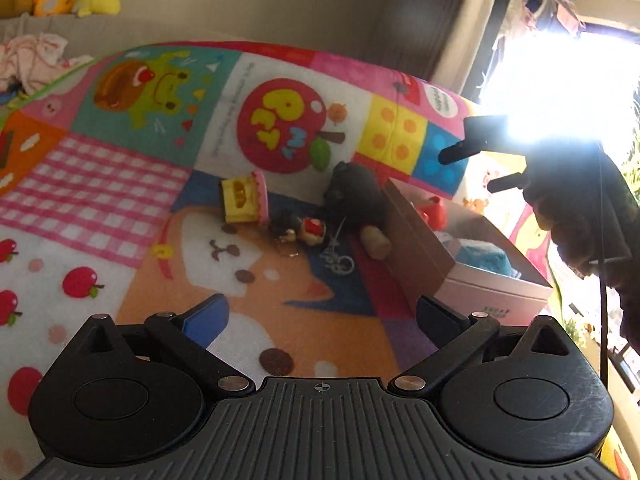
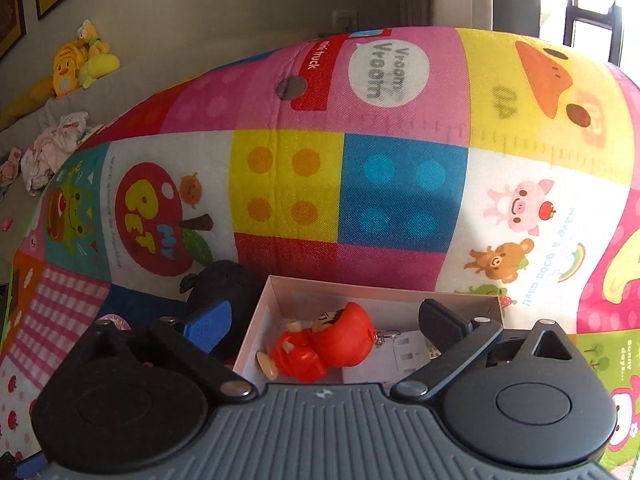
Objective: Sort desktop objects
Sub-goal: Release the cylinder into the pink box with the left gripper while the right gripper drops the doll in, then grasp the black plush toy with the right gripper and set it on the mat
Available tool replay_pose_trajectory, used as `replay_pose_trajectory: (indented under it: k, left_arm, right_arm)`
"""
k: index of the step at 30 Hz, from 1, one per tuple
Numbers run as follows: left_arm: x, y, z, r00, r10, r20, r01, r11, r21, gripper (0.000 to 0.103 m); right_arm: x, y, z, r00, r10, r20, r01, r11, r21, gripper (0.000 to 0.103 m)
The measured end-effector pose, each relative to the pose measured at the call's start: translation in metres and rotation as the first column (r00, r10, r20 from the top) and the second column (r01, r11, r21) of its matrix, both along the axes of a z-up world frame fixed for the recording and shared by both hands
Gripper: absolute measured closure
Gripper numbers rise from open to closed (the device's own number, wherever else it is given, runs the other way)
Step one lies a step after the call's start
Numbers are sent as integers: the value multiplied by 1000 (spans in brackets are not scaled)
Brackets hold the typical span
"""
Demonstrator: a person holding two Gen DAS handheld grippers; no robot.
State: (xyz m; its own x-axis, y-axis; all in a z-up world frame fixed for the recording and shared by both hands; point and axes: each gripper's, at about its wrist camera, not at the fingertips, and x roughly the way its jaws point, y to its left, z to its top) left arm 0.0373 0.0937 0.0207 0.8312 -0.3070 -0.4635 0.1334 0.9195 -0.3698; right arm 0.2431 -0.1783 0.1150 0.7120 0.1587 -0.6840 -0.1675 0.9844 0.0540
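The left gripper (image 1: 320, 318) points forward and slightly downward, its jaws spread wide with nothing between them. The right gripper (image 2: 322, 328) tilts down more steeply over the open box (image 2: 256, 320), jaws also wide apart and empty. From the left wrist view, the right gripper (image 1: 476, 168) appears dark against window glare, beyond the box (image 1: 416, 248), held in a hand (image 1: 580, 220).

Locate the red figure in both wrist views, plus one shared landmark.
Left wrist: red figure right of centre, only its top peeking over the near wall of the box.
Right wrist: red figure low centre, lying inside the box.
Shared landmark: the black plush beside the box.
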Motion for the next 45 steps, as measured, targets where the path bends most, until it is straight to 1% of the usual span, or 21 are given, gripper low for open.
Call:
replay_pose_trajectory:
  k: [4,6,8,10,13,16,17,19,20,21,23,25,27,29,31,33,36,39,41,42,45]
  left_arm:
    - [5,8,-6,999,18,-26,-20,998,-66,1]
    - [5,11,-7,999,36,-27,-38,997,-70,1]
    - [5,13,-9,998,56,-30,-58,996,-67,0]
    - [6,15,-11,997,74,-38,-76,995,-57,0]
    - [8,15,-15,995,77,-58,-80,996,-48,0]
    - [8,15,-15,995,82,-53,-84,995,-44,0]
    - [8,16,-16,995,82,-56,-84,995,-44,0]
    - [8,17,-16,995,76,-57,-79,996,-51,0]
    - [7,18,-16,996,69,-54,-72,996,-57,0]
    - [7,17,-16,997,65,-50,-68,996,-56,0]
    - [6,16,-15,997,66,-44,-68,996,-52,0]
    - [6,18,-15,996,80,-43,-82,995,-55,0]
    - [6,22,-15,994,96,-49,-99,993,-64,0]
    - [8,24,-16,994,95,-61,-100,992,-75,0]
    - [9,22,-16,995,79,-63,-84,994,-69,0]
    - [8,18,-15,997,53,-53,-56,997,-49,0]
    - [4,8,-13,1000,14,-26,-14,1000,-4,0]
    - [1,-3,-11,1000,1,-6,0,999,53,0]
    - [0,-13,-9,1000,-2,1,2,994,110,0]
    - [0,-17,-8,1000,-5,-2,6,991,130,0]
    - [0,-34,-8,999,-32,-39,38,986,160,0]
  right_arm:
    - [1,26,5,999,44,15,-43,998,-35,3]
    - [7,49,3,996,85,4,-85,995,-43,3]
    - [18,80,-6,991,130,-35,-132,989,-70,3]
    - [27,111,-19,987,155,-40,-159,978,-132,3]
    - [44,146,-42,990,140,-10,-138,949,-283,3]
    - [62,161,-64,992,118,-50,-128,921,-369,4]
    - [65,163,-71,990,118,-72,-137,913,-385,9]
    - [69,165,-82,984,119,-134,-163,902,-399,27]
    - [67,166,-86,981,111,-158,-168,897,-408,33]
    - [60,167,-84,982,123,-144,-173,894,-414,33]
    - [41,169,-77,970,186,-156,-234,890,-392,35]
    - [17,166,-66,959,236,-156,-276,899,-340,36]
    - [-16,156,-47,947,295,-124,-319,903,-287,36]
    - [-50,140,-24,937,342,-69,-348,908,-234,36]
    - [-83,120,0,930,367,-8,-361,913,-190,36]
    - [-110,95,20,928,372,30,-365,922,-128,36]
    - [-147,52,35,928,372,39,-371,928,-22,35]
    - [-177,13,24,941,337,-19,-336,941,38,35]
    - [-191,-7,7,954,294,-58,-292,956,39,35]
    - [-197,-17,-8,960,266,-85,-264,964,35,35]
    - [-211,-45,-40,977,178,-119,-174,984,42,35]
